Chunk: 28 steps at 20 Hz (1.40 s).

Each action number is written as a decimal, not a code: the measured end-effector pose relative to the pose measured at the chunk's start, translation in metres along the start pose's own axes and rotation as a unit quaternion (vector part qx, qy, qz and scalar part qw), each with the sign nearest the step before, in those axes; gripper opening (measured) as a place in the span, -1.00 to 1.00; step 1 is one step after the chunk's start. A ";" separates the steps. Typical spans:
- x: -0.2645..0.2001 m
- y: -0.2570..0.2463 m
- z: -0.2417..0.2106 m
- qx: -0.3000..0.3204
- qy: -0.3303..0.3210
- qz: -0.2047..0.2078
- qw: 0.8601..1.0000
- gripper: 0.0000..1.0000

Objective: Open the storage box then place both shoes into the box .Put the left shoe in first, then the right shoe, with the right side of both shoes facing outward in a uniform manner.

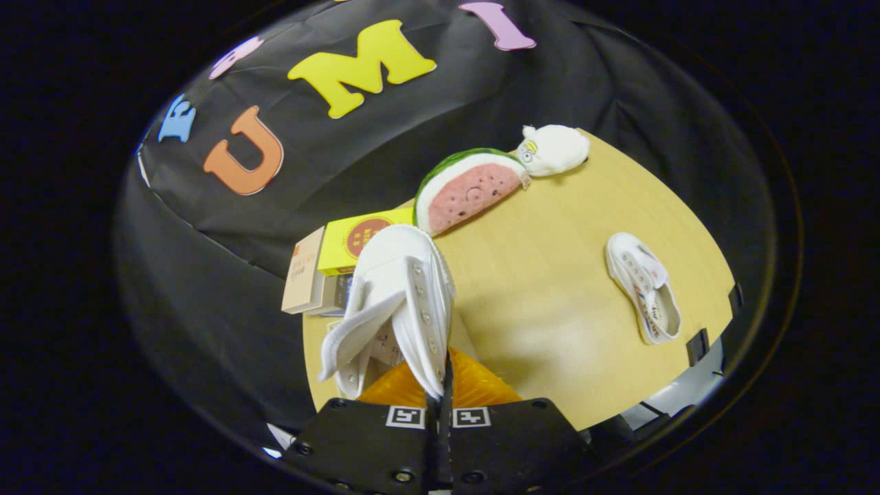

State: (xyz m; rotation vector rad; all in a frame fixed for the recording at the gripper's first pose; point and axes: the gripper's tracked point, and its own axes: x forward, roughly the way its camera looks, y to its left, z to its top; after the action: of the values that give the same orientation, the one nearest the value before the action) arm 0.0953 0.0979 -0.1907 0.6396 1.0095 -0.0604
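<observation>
Pinched nearly closed, the hand-held gripper (440,405) holds a white shoe (402,302) by the eyelet edge of its upper, both fingers pressing on that thin flap. Lifted off the desk (550,289), this shoe hangs over an orange translucent storage box (474,388) just ahead of the fingers, its strap drooping to the left. Another white shoe (645,287) lies well apart on the right of the desk, with small print along its side too tiny to read. On the far left sit a yellow carton (354,240) with a round red emblem and a tan carton (302,271), their writing illegible. Farther back rest a watermelon-slice plush (467,192) and a white plush (553,149), touching.
</observation>
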 end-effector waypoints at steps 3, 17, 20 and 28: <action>0.029 0.040 -0.026 -0.019 0.008 0.007 1.000 -1.00; 0.105 0.063 -0.100 -0.064 0.024 -0.027 0.997 -1.00; 0.107 0.061 -0.115 -0.045 0.040 -0.024 0.998 -1.00; 0.133 0.055 -0.126 -0.038 0.061 -0.040 0.997 -1.00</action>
State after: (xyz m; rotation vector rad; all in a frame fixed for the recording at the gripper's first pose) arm 0.0897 0.2411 -0.3177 0.5374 1.1501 -0.0531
